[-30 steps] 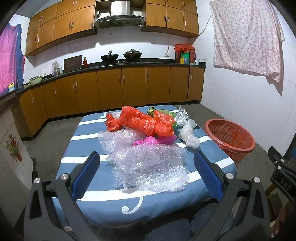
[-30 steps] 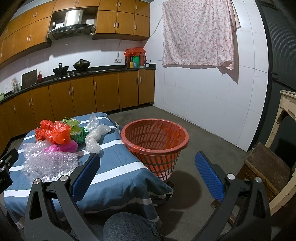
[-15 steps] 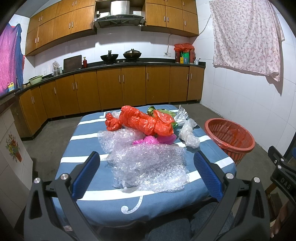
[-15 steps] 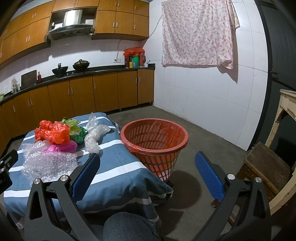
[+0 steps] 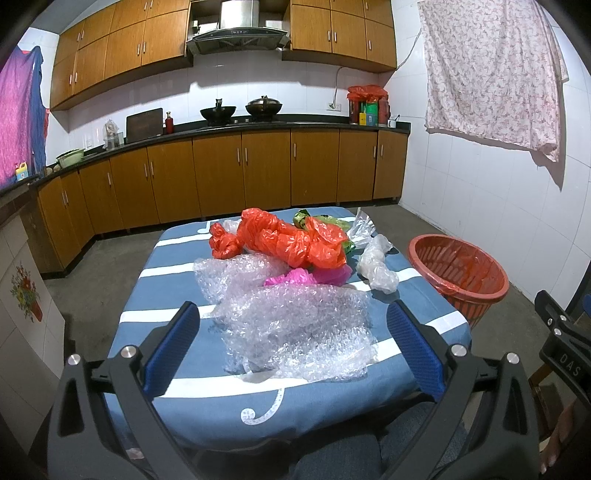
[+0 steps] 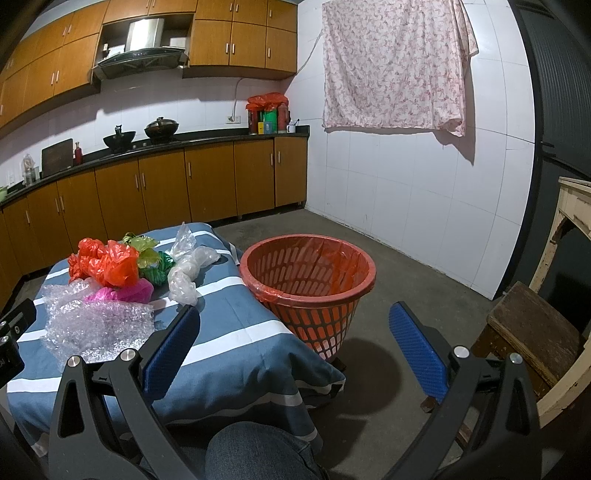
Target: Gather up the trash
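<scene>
framing the bubble wrap [image 5: 295, 328], the left gripper [image 5: 293, 347] stands spread and empty; right gripper [image 6: 293, 345] — also spread — faces the basket [image 6: 308, 284] for drop-off.

Wooden base cabinets [image 5: 266, 170] along far wall, black countertop [image 6: 177, 142] on top. Two woks [image 5: 240, 109] on stove, range hood [image 5: 238, 26] above. Upper cabinets [image 6: 236, 37] flank hood. Floral cloth [image 6: 395, 62] hangs on right tiled wall. Worn wooden stool [image 6: 532, 328] near right. Pink-blue fabric [image 5: 18, 118] hangs far left.
</scene>
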`<state>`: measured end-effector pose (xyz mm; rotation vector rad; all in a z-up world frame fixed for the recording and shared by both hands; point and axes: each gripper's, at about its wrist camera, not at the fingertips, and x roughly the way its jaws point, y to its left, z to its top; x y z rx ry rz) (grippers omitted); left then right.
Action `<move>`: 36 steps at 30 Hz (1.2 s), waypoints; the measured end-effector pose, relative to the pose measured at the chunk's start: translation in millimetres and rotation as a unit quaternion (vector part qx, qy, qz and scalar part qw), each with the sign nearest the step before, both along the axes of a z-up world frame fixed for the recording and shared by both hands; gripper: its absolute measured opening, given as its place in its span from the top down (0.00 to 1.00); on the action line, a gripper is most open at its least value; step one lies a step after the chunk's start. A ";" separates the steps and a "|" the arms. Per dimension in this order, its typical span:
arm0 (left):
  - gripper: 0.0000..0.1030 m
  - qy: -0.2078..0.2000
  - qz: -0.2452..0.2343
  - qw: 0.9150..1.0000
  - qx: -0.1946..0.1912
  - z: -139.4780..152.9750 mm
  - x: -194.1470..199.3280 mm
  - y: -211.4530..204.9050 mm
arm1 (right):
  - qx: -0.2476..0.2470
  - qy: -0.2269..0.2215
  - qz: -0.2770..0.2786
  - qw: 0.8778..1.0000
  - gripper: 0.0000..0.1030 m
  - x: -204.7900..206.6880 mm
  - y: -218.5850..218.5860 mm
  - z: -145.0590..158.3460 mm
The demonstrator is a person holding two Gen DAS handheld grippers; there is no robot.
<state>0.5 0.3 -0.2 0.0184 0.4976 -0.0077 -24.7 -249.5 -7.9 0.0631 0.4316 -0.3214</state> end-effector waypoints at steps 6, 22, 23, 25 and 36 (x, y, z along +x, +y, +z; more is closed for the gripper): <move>0.04 0.001 0.000 1.000 0.000 -0.1 -0.1 0.0 | 0.000 0.000 0.000 1.000 0.02 0.0 -0.2 -0.2; 0.04 0.002 0.000 1.000 0.000 -0.1 0.1 0.0 | 0.001 0.001 0.001 1.000 0.02 0.7 -0.4 -1.4; 0.04 0.002 0.000 1.000 0.000 -0.1 0.0 0.0 | 0.001 0.001 0.001 1.000 0.02 0.6 -0.2 -1.5; 0.04 0.002 0.000 1.000 0.000 -0.1 0.1 0.0 | 0.001 0.002 0.001 1.000 0.02 0.9 -0.2 -1.8; 0.04 0.001 0.004 1.000 0.000 0.0 0.1 2.1 | 0.005 0.006 0.007 1.000 0.02 3.3 0.7 -2.1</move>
